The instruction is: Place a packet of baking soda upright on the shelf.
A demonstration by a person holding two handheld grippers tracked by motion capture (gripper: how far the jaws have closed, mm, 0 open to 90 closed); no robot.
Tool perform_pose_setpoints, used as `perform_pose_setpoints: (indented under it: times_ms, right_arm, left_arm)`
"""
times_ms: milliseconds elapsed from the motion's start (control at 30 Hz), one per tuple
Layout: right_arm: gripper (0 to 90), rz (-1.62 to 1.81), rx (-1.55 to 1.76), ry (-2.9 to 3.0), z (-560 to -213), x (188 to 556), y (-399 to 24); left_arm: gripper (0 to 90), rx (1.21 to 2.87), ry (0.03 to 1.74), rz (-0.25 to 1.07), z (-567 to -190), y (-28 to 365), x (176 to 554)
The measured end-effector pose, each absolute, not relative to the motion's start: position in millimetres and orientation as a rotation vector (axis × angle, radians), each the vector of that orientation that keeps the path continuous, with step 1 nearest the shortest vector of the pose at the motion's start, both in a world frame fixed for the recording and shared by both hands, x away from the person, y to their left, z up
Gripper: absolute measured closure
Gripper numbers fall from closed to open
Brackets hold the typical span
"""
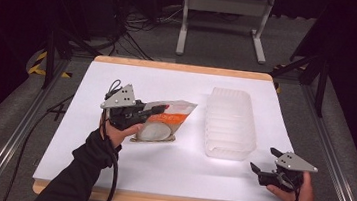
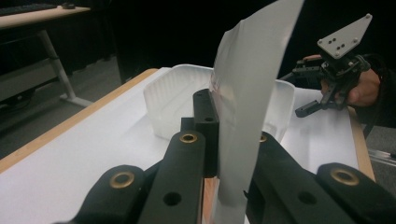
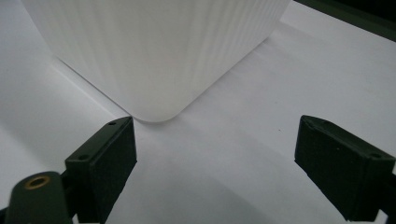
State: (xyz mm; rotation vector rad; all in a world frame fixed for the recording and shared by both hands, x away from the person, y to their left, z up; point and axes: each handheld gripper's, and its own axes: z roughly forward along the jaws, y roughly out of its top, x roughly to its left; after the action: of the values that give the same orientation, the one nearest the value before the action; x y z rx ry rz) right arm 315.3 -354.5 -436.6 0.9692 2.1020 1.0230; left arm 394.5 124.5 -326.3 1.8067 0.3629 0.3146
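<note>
Item, nearest the camera in the high view: two dark-sleeved forearms entering from the bottom edge, each hand carrying a tool. Right tool: low over the near right corner of the bench, jaws spread wide and grasping nothing; in the right gripper view its pads stand well apart with bare white surface between them, facing the near rounded corner of the container. Left tool: held above the left half of the bench, jaws clenched on the edge of a pouch; the left gripper view shows the thin sheet of the pouch pinched upright between the black jaws. Pouch: flat, translucent with an orange printed band and a round pale content visible inside; gripped at its left end, its lower corner apparently touching or just above the bench, just left of the container. Container: long, ribbed, translucent white tub, open side up, lengthwise on the right half, nothing visible inside. Beyond the bench: grey floor, cables, a pale metal frame stand. Status, as judged: pouch secured and lifted; transfer into the container likely remains, right tool seemingly ready to steady the tub.
</note>
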Motion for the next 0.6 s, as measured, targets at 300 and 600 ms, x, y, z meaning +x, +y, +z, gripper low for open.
perform_pose_setpoints:
  times_ms: [300,600]
  right_arm:
    - [13.4,1.034,0.971,2.094,-436,315,-356]
    - [13.4,1.048,0.966,2.092,-436,314,-356]
  left_arm:
    - [89.7,1.799,0.336,0.312,-321,109,398]
    - [89.7,1.783,0.308,0.308,-314,93,402]
